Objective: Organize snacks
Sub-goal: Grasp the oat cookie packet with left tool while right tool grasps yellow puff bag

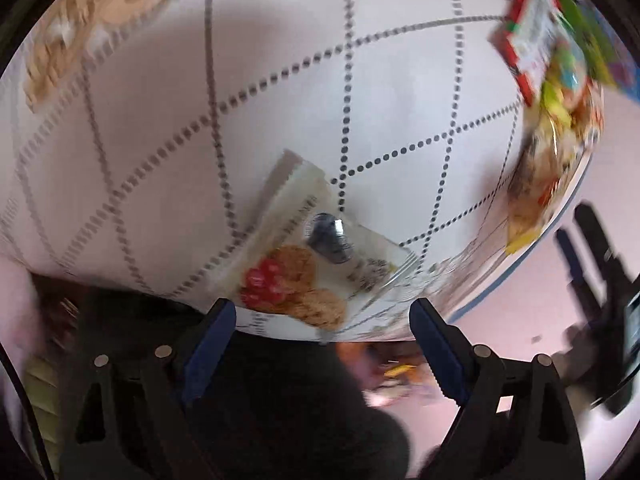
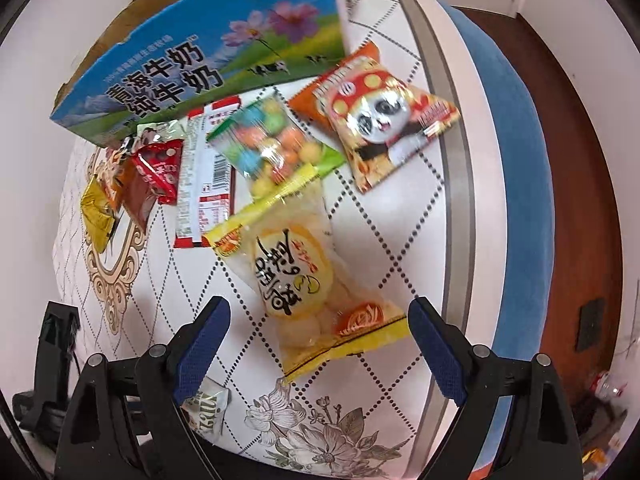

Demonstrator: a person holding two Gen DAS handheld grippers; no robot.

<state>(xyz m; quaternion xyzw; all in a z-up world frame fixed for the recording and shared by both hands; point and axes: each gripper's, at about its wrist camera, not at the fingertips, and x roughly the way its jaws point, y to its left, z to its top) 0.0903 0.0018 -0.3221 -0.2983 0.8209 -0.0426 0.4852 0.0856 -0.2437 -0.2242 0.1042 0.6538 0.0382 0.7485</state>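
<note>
In the blurred left wrist view, a white biscuit packet (image 1: 304, 256) printed with cookies and red berries lies near the table's edge. My left gripper (image 1: 322, 308) hovers open just short of it, with nothing between the fingers. In the right wrist view, a yellow packet of pale round sweets (image 2: 304, 280) lies on the white quilted tabletop (image 2: 400, 240). My right gripper (image 2: 320, 304) stands open above it, its blue pads (image 2: 204, 340) well clear on either side. Beyond lie a panda packet (image 2: 384, 116), a bag of coloured balls (image 2: 276, 144) and a red-and-white wrapper (image 2: 204, 176).
A blue milk carton box (image 2: 200, 60) stands open at the back. Small red packets (image 2: 156, 176) and a gold one (image 2: 96, 208) lie at the left. A white packet (image 2: 208, 412) lies under the left finger. The table's rounded edge (image 2: 456, 200) borders a blue seat (image 2: 512, 160).
</note>
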